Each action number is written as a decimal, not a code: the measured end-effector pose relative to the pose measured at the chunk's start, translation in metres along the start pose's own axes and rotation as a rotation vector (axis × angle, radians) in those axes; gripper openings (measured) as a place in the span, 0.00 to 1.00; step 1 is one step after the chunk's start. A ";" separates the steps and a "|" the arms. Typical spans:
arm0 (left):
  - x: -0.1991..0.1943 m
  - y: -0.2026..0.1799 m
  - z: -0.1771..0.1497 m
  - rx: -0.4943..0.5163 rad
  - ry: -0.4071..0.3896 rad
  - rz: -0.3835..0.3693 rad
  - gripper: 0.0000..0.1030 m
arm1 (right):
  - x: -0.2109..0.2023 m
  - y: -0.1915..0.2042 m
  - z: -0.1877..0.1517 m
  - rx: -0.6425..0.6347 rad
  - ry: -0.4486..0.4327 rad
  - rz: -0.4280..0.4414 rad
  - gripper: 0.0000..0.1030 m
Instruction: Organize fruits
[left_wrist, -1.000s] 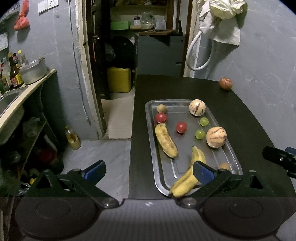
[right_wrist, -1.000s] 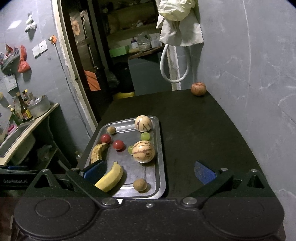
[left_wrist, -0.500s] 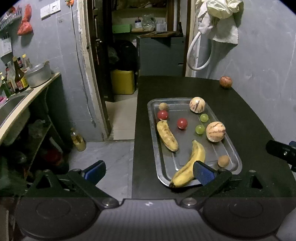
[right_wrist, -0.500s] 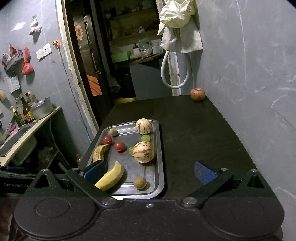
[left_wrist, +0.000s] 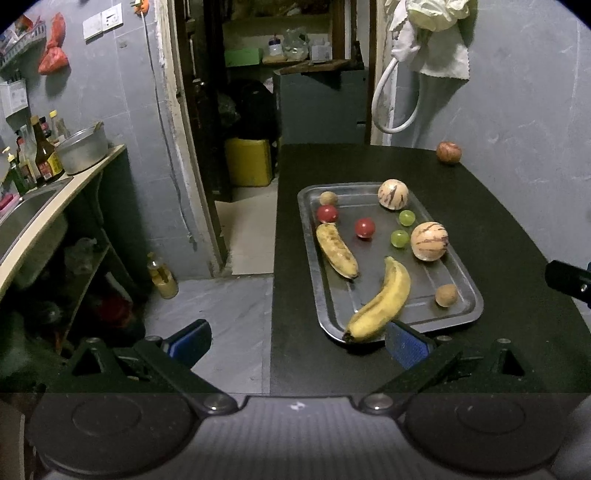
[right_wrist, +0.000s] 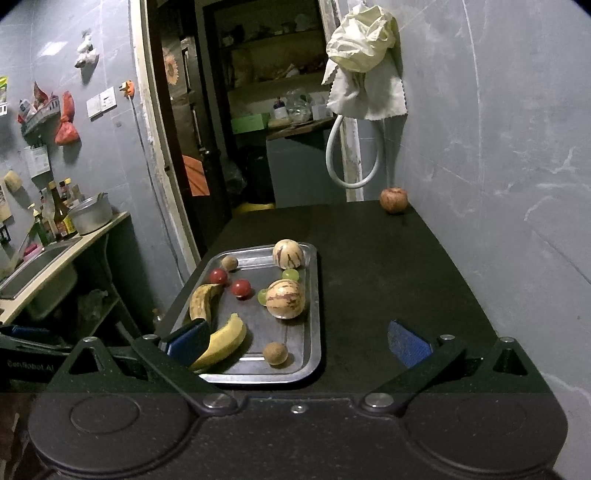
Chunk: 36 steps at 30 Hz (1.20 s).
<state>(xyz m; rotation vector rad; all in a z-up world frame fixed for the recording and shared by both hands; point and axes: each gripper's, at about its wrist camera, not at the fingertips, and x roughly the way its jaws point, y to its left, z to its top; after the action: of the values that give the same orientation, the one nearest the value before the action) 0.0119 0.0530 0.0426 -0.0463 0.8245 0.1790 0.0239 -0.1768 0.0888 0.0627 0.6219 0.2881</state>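
Observation:
A metal tray (left_wrist: 461, 280) (right_wrist: 312, 314) lies on the dark table. In it are a yellow banana (left_wrist: 384, 299) (right_wrist: 225, 341), a browned banana (left_wrist: 336, 251) (right_wrist: 201, 301), two striped melons (left_wrist: 428, 240) (right_wrist: 285, 298), two red fruits (left_wrist: 365, 228), two green grapes (left_wrist: 399, 238) and two small brown fruits (left_wrist: 446, 295) (right_wrist: 275, 353). An apple (left_wrist: 448, 151) (right_wrist: 393, 199) sits alone at the table's far right corner. My left gripper (left_wrist: 297, 341) is open, held back from the tray's near end. My right gripper (right_wrist: 297, 341) is open too, near the tray's front right corner, holding nothing.
A grey wall runs along the table's right side, with a white hose (right_wrist: 351, 155) and cloth (right_wrist: 364, 62) hanging at the far end. Left of the table is a floor gap, then a counter (left_wrist: 55, 195) with a pot, bottles and a sink. A doorway opens behind.
Both grippers have drawn back and risen, so the tray looks farther away and more of it shows. The fruits have not moved. Both stay open.

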 end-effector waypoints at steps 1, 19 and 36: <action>-0.002 0.000 -0.001 -0.001 -0.004 -0.005 1.00 | -0.002 0.000 -0.001 -0.002 0.001 0.001 0.99; -0.028 -0.011 -0.018 0.023 -0.007 0.006 1.00 | -0.017 0.000 -0.013 0.017 0.018 0.037 0.99; -0.027 0.011 -0.018 0.062 0.011 -0.071 1.00 | -0.019 0.018 -0.025 0.017 0.052 -0.020 0.99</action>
<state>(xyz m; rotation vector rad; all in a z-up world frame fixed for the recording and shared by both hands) -0.0209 0.0576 0.0509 -0.0185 0.8372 0.0867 -0.0095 -0.1652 0.0820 0.0650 0.6764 0.2655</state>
